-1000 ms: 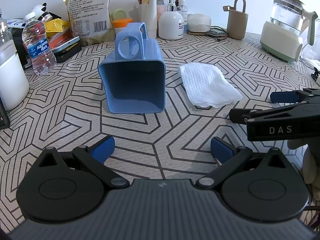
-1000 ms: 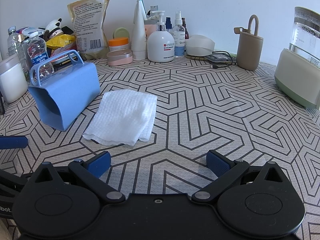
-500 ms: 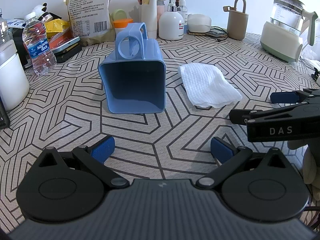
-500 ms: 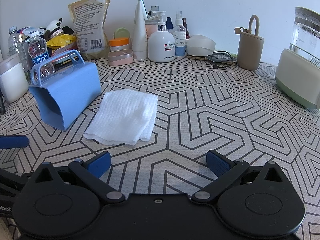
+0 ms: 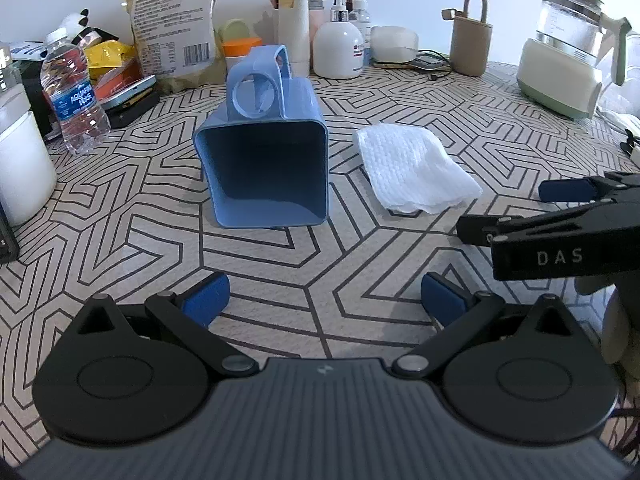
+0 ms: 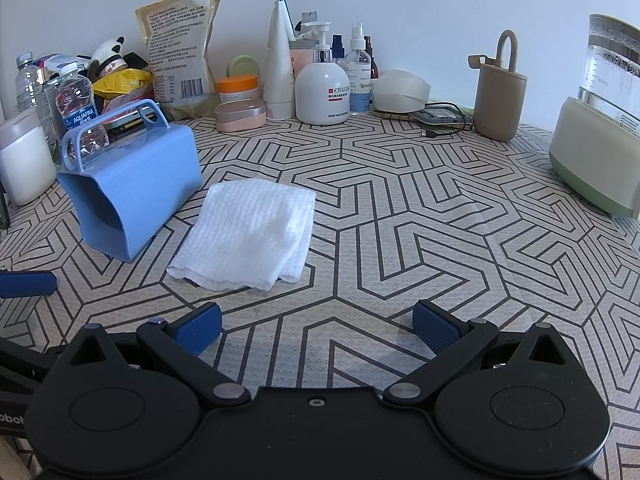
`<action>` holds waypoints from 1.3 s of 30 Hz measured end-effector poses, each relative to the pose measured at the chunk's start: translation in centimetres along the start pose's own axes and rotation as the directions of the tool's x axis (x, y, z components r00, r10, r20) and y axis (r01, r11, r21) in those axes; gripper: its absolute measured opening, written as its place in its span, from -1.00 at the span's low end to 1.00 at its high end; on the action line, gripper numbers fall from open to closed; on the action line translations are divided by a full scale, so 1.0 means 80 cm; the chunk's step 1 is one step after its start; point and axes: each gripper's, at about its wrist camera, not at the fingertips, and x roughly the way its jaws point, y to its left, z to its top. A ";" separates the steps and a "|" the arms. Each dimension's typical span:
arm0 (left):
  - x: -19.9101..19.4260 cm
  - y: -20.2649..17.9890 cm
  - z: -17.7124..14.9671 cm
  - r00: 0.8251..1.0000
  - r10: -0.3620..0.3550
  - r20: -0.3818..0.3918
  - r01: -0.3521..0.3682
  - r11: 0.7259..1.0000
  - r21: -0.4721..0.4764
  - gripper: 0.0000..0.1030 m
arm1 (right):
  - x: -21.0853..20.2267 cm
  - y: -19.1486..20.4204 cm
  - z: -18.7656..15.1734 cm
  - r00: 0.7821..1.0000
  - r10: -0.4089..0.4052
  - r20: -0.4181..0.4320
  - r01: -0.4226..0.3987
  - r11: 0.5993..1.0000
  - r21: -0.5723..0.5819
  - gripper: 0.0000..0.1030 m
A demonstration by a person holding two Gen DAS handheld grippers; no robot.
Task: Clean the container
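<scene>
A blue plastic container [image 5: 266, 172] with a looped handle lies on its side on the patterned table, mouth facing my left gripper [image 5: 324, 298]. The same container [image 6: 132, 196] shows at the left of the right wrist view. A folded white cloth [image 5: 414, 172] lies flat just right of it, and that cloth [image 6: 248, 236] sits straight ahead of my right gripper [image 6: 318, 330]. Both grippers hover open near the table's front, nothing between their blue pads. My right gripper [image 5: 568, 216] also appears from the side at the right edge of the left wrist view.
Along the back wall stand a snack bag [image 6: 180, 48], a pump bottle [image 6: 322, 84], a tan bottle with a loop [image 6: 500, 100] and a glass kettle [image 6: 600, 120]. A water bottle [image 5: 74, 92] and a white jar [image 5: 22, 164] stand at the left.
</scene>
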 end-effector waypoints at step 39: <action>0.018 0.074 0.059 0.979 -0.170 0.115 0.175 0.984 -0.036 0.99 | 0.060 0.016 0.084 0.959 0.252 -0.130 -0.267 0.957 -0.113 0.80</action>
